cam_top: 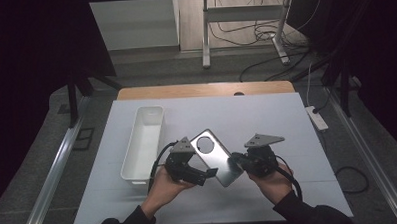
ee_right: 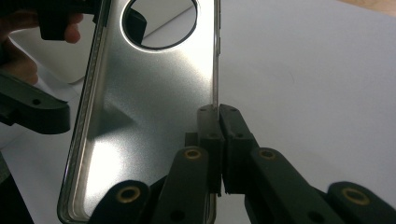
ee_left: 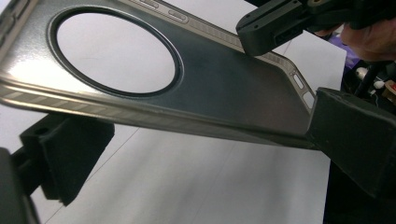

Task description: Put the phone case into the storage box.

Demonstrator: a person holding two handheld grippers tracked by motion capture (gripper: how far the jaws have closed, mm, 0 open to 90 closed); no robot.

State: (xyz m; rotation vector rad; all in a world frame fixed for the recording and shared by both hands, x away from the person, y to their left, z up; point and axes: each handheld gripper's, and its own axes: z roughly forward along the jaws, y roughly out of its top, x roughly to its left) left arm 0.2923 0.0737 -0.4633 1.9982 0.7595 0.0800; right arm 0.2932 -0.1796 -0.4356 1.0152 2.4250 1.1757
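With the phone case held off the bench just right of the white bin, keep the right gripper pinched shut on its side edge while the left gripper, wider-set, spans its width.

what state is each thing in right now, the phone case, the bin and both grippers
phone case: empty, lifted off the table, tilted, held between the two grippers
white bin: upright on the white sheet, empty, untouched
left gripper: jaws spread across the case's width, one on each long edge
right gripper: shut, pinching the case's side wall at its edge
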